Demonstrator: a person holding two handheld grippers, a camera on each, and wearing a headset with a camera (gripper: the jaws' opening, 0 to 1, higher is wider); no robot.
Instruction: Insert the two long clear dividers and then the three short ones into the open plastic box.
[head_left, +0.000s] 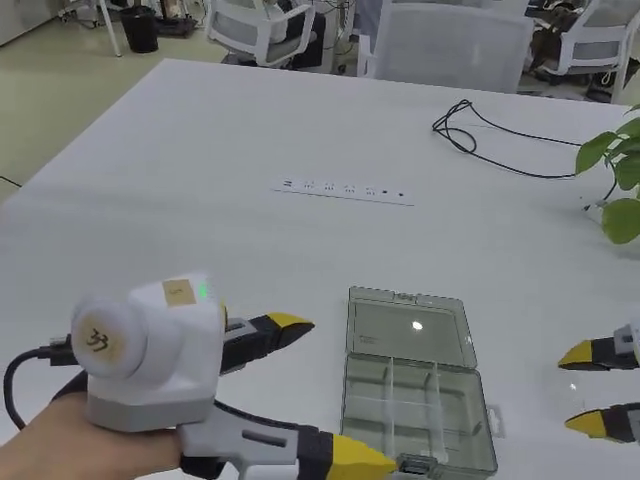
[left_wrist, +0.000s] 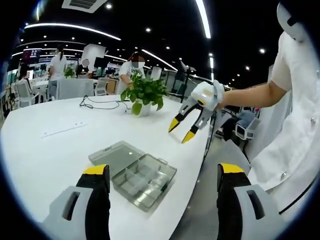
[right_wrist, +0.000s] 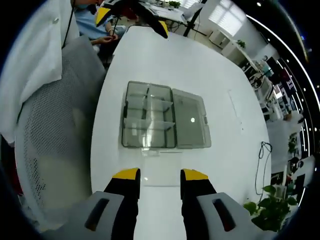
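The clear plastic box (head_left: 417, 412) lies open on the white table, its lid (head_left: 410, 328) folded back flat towards the far side. Clear dividers (head_left: 391, 385) stand inside the base and split it into compartments (right_wrist: 148, 116). A small clear piece (right_wrist: 161, 151) lies on the table just beside the box, on the right gripper's side. My left gripper (head_left: 325, 392) hovers open to the left of the box (left_wrist: 142, 176), nothing between its jaws. My right gripper (head_left: 578, 390) is open to the right of the box, a short way off and also empty; it hangs above the table edge (left_wrist: 186, 125).
A white power strip (head_left: 345, 190) lies mid-table beyond the box. A black cable (head_left: 480, 135) loops at the far right, and a green plant (head_left: 615, 180) stands by the right edge. Office chairs (head_left: 450, 45) line the far side. People sit at other tables.
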